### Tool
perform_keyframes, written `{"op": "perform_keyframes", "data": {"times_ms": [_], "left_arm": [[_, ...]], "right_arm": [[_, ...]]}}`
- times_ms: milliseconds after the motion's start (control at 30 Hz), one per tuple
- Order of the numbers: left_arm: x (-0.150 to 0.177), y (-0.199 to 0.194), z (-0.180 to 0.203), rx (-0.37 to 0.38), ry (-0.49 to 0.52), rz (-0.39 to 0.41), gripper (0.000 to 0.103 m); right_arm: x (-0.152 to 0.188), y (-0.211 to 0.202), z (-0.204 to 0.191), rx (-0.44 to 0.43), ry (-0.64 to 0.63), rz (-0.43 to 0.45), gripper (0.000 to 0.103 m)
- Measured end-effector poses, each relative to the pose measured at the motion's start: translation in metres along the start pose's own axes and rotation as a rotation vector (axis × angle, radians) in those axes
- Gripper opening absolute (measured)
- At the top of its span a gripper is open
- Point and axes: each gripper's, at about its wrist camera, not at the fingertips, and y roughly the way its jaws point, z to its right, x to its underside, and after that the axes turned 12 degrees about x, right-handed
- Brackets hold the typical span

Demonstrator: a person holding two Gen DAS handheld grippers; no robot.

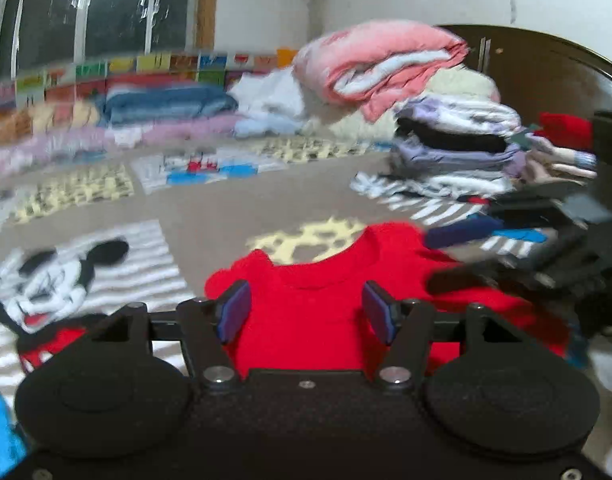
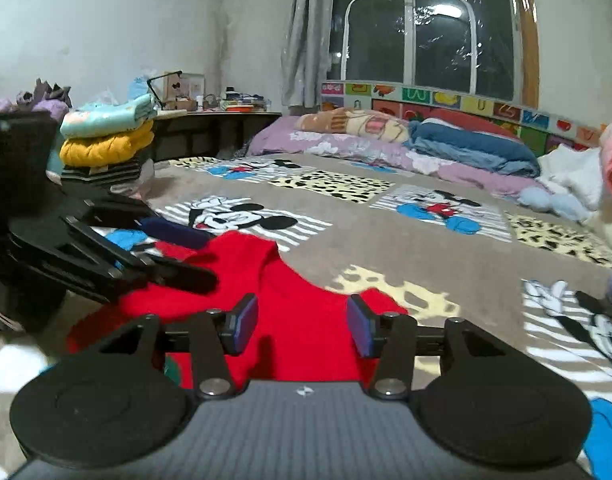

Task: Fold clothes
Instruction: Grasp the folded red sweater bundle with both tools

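Bed [image 2: 406,240] with cartoon-print cover, folded stacks at both sides: pile [image 1: 446,152] far right in the left view, pile [image 2: 106,140] far left in the right view.

Red top [image 1: 326,300] lies flat on the bed at the near edge, collar pointing far, body running toward the near side, so its long axis looks near-to-far. It sits directly under and just ahead of both claws; neither is clearly nearer.

Left claw [image 1: 308,312]: released, pads apart over the chest area below the collar, nothing pinched.

Right claw [image 2: 302,324]: released too, gap empty, hovering over a shoulder; the left claw shows at its left, over the same garment.

Top looks like plain red knit with a ribbed round neck, slightly rumpled at the shoulders. Sleeves are not clearly visible.
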Motion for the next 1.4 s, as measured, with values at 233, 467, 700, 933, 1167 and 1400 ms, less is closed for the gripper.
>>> {"op": "perform_keyframes", "data": {"times_ms": [233, 467, 700, 933, 1167, 1400], "left_arm": [[0.004, 0.008, -0.029, 0.043, -0.178, -0.037, 0.062], [-0.001, -0.012, -0.025, 0.074, -0.173, 0.034, 0.062], [-0.001, -0.020, -0.006, 0.106, -0.062, -0.004, 0.063], [0.010, -0.006, 0.002, 0.030, -0.011, -0.060, 0.066], [0.008, -0.041, 0.011, -0.010, -0.149, 0.026, 0.066], [0.016, -0.065, 0.010, -0.043, -0.415, 0.029, 0.076]], "right_arm": [[0.024, 0.013, -0.009, -0.013, -0.053, -0.093, 0.054], [0.015, 0.009, -0.006, -0.022, -0.039, -0.055, 0.055], [-0.001, 0.029, 0.032, -0.074, 0.170, -0.042, 0.056], [0.020, 0.053, 0.065, -0.141, 0.375, -0.186, 0.056], [0.022, 0.024, 0.075, -0.121, 0.518, -0.116, 0.056], [0.053, -0.028, 0.078, -0.058, 0.754, -0.186, 0.065]]}}
